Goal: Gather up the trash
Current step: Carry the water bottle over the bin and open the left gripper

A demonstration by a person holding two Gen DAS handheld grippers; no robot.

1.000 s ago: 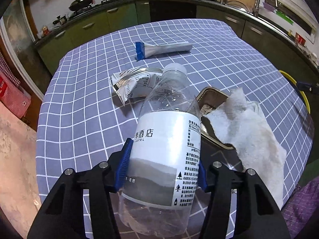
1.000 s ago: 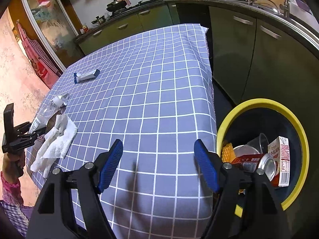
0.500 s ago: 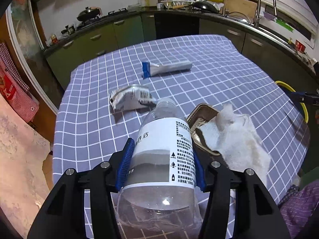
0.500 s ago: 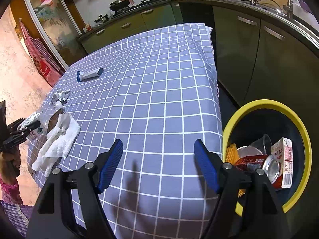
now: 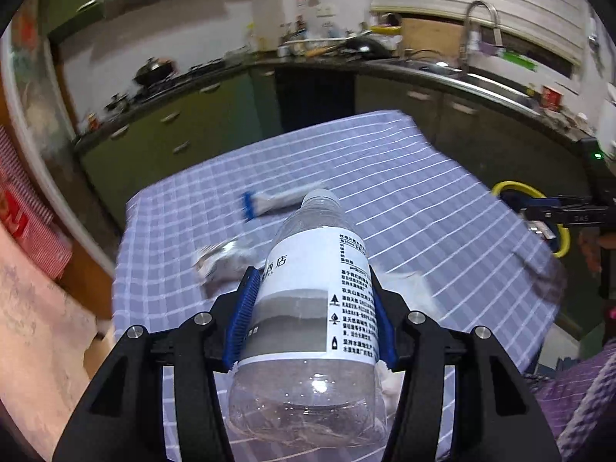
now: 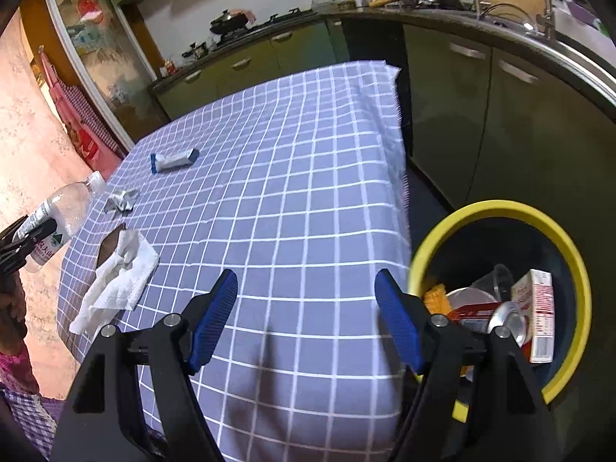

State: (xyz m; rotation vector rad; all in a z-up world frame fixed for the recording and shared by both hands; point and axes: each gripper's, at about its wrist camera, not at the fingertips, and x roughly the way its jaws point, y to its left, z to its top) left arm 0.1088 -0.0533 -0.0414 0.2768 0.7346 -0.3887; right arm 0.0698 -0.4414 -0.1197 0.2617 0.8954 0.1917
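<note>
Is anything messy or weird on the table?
Yes. A crumpled white paper towel lies draped over a brown tray near the table's edge, and a squashed silver wrapper lies nearby. The blue-ended packet lies flat, alone.

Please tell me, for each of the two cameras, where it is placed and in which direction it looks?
Left wrist view: sits on the left claw, looks along it over the purple checked tablecloth toward the kitchen counter; its black arms and blue pads clamp a clear plastic water bottle.
Right wrist view: sits on the right claw, open and holding nothing, looks down at the table's edge and the yellow-rimmed bin.
Shared: tablecloth, bottle, blue-ended tube, crumpled silver wrapper, white paper towel, bin.
</note>
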